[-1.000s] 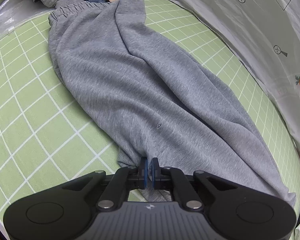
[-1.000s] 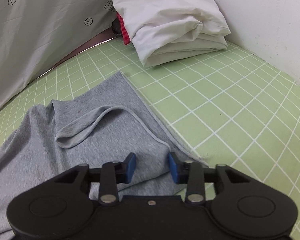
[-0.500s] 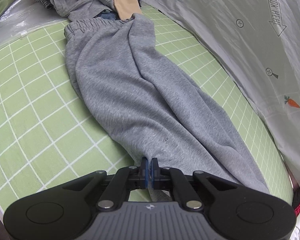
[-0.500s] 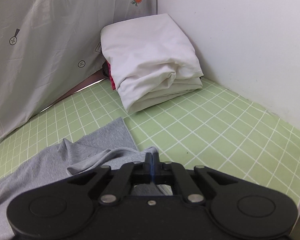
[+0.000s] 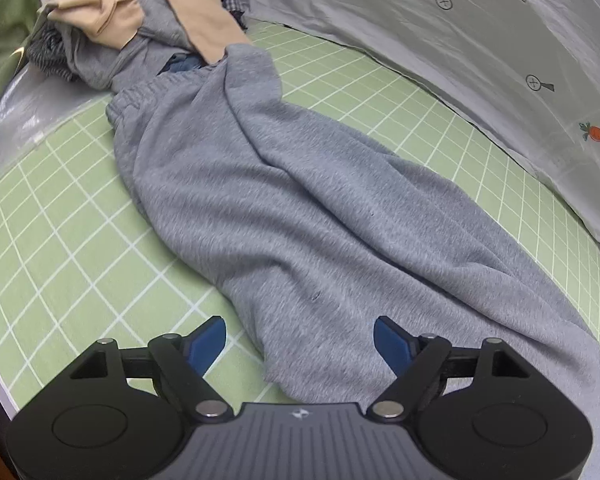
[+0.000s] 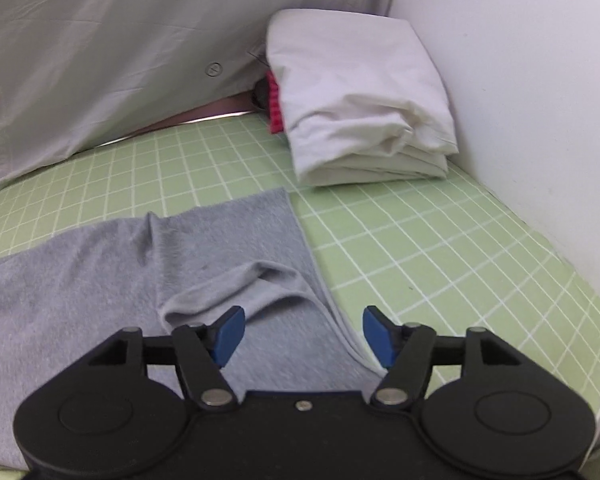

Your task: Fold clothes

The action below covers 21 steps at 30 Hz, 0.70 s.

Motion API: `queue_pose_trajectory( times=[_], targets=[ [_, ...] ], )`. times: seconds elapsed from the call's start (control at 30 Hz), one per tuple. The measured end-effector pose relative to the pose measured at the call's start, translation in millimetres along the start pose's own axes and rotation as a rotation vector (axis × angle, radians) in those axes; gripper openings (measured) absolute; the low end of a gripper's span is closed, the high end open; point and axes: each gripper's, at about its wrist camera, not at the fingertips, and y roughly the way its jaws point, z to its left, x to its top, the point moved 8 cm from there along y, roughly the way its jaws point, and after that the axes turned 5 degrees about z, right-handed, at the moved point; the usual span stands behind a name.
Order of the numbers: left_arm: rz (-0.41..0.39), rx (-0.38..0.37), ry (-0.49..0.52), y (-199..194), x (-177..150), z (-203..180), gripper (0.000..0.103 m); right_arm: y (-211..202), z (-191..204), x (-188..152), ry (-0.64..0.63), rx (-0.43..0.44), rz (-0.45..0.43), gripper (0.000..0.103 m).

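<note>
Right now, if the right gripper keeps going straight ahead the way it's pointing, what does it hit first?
The right gripper, fingers open, would first meet the raised fold of the gray sweatpants just ahead. Past that come the green grid mat and the folded white bedding, though depth is hard to judge.

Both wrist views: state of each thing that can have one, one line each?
left gripper: open, empty, above the sweatpants
right gripper: open, empty, above the leg hem
grey sweatpants: laid out lengthwise, unfolded, wrinkled
clothes pile: heaped, unfolded
white bedding: folded, against the wall
</note>
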Motion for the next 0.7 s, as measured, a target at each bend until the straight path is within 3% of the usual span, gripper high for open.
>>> queue_pose_trajectory(
  times=[0.13, 0.27, 0.47, 0.5, 0.53, 0.57, 0.7],
  targets=[
    [0.028, -0.002, 0.031, 8.5, -0.4, -14.4, 0.082, 10.5, 39.9, 6.3, -0.088, 0.084, 0.009, 0.072],
    [0.05, -0.006, 0.072, 15.1, -8.0, -28.0, 0.082, 24.7, 63.0, -0.8, -0.152, 0.099, 0.043, 0.071],
    [0.09, 0.018, 0.084, 28.9, -11.1, -33.1, 0.082, 41.6, 67.4, -10.0, -0.19, 0.122, 0.09, 0.041],
    [0.096, 0.022, 0.083, 30.9, -11.1, -33.6, 0.082, 44.5, 66.2, -10.1, -0.196, 0.121, 0.097, 0.033],
    [0.1, 0.023, 0.082, 32.3, -10.4, -33.9, 0.082, 47.6, 62.2, -2.7, -0.197, 0.113, 0.088, 0.014],
    [0.102, 0.023, 0.078, 33.6, -9.1, -34.6, 0.082, 50.6, 57.7, 5.9, -0.197, 0.104, 0.077, 0.002],
    [0.106, 0.023, 0.072, 37.3, -4.1, -37.1, 0.082, 62.5, 39.7, 40.2, -0.195, 0.068, 0.03, 0.001]
  ],
)
